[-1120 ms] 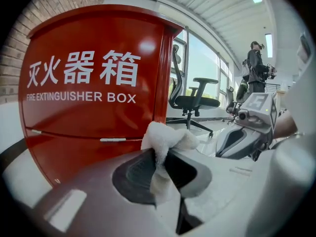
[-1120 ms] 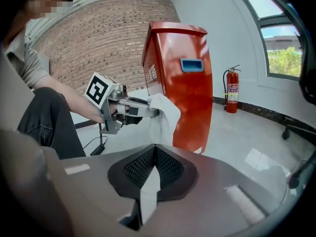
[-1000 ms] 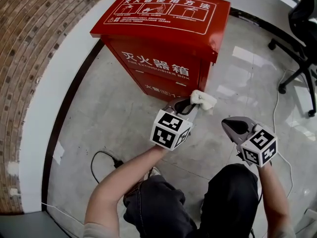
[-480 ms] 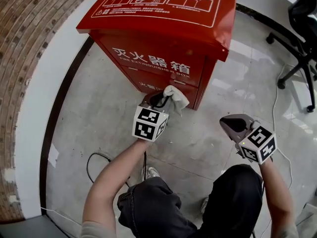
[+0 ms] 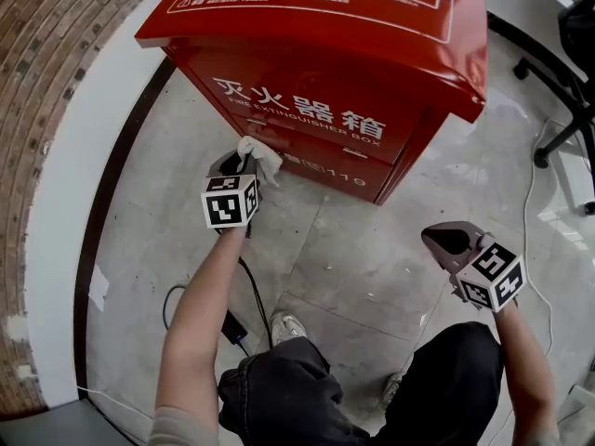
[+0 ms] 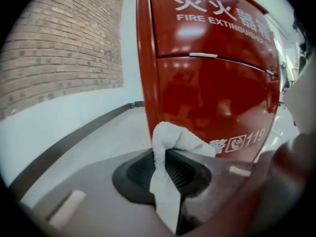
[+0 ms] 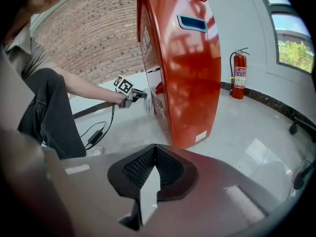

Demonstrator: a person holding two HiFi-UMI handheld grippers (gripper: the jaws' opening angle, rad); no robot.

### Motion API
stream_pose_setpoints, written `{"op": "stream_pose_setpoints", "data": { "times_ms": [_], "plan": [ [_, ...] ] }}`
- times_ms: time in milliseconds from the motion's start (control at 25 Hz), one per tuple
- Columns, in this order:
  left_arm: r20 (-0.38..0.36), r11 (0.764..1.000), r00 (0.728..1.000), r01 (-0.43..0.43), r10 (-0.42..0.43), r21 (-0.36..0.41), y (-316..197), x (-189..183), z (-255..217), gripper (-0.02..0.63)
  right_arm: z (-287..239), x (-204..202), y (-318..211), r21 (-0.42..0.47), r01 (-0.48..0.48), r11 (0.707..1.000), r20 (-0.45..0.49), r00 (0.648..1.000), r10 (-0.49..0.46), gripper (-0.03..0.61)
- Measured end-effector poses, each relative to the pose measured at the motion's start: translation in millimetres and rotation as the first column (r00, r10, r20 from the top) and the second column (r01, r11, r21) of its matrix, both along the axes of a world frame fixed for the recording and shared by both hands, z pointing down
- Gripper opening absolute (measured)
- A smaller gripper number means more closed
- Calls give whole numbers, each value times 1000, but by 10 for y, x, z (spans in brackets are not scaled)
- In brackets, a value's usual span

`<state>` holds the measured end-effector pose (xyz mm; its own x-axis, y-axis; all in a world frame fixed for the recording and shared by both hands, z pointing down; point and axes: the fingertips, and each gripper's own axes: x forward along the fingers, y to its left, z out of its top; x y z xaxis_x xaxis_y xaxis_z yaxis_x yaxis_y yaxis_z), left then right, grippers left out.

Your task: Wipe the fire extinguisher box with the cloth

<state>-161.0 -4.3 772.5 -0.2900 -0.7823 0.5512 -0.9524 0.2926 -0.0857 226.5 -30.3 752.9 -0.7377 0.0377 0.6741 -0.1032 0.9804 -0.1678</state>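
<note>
The red fire extinguisher box stands on the floor against the curved wall, and its front fills the left gripper view. My left gripper is shut on a white cloth and holds it against the lower left of the box's front. In the left gripper view the cloth bunches out between the shut jaws of that gripper, touching the red panel. My right gripper hangs apart from the box at the right, shut with nothing in it. The right gripper view shows the box's side.
A black cable with a power adapter lies on the floor by the person's knees. A brick wall curves along the left. An office chair stands at the right. A red fire extinguisher stands behind the box.
My left gripper has carried the cloth leftward along the box's lower front, from its right corner to its left side. The right gripper has hardly moved.
</note>
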Motion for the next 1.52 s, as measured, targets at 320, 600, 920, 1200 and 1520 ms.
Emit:
{"op": "stream_pose_setpoints", "data": {
  "times_ms": [320, 600, 920, 1200, 1520],
  "plan": [
    [-134, 985, 976, 173, -172, -8, 119, -418, 516, 64, 22, 288, -141, -52, -61, 997, -41, 997, 59, 25],
    [-337, 989, 930, 151, -145, -8, 89, -89, 923, 61, 69, 673, -231, -47, -66, 997, -102, 993, 61, 25],
    [-351, 992, 932, -114, 89, -52, -107, 1002, 956, 61, 111, 578, -212, -48, -54, 997, -62, 997, 51, 25],
    [-401, 958, 884, -283, 240, -50, -327, 2105, 877, 61, 201, 430, -208, -19, -60, 998, -69, 996, 58, 25],
    [-481, 904, 791, -427, 378, 7, -488, 2977, 741, 61, 210, 614, -88, -10, -43, 999, -81, 996, 42, 25]
  ]
}}
